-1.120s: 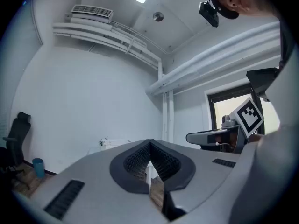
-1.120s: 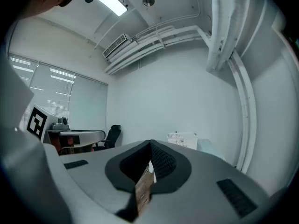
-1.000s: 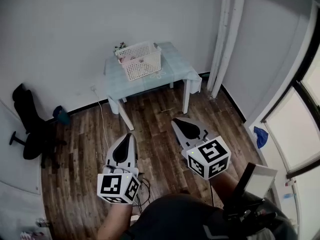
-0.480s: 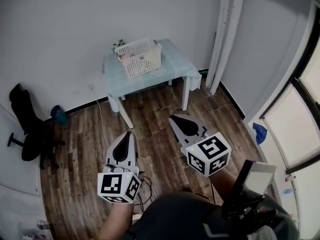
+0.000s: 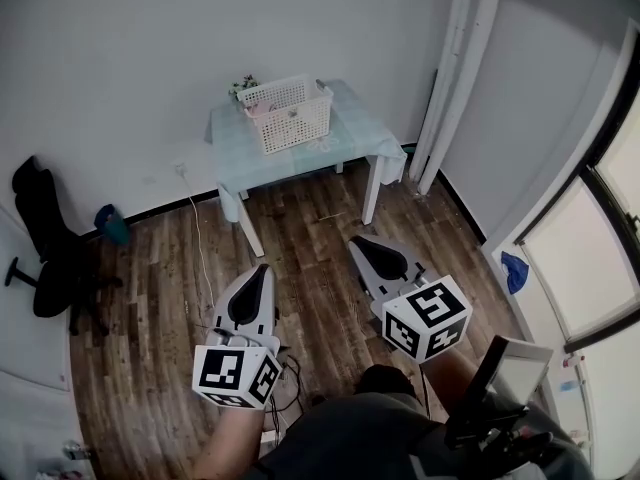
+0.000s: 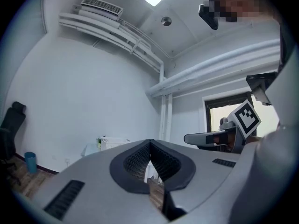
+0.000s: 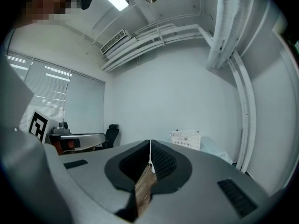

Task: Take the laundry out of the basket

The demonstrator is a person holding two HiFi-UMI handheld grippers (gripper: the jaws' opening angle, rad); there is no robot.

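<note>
A white lattice laundry basket stands on a small table with a pale blue cloth, against the far wall. Pinkish laundry shows inside it. The basket also appears small and far off in the right gripper view, and the basket is a pale shape behind the jaws in the left gripper view. My left gripper and right gripper hover over the wood floor, well short of the table. Both are shut with nothing between the jaws.
A black office chair stands at the left by a teal bin. White pipes run down the right corner. A cable trails across the floor. Windows line the right wall, with a blue cloth below them.
The head view has shifted slightly, so the table and basket sit a little further right. Both grippers stay shut and hold about the same places.
</note>
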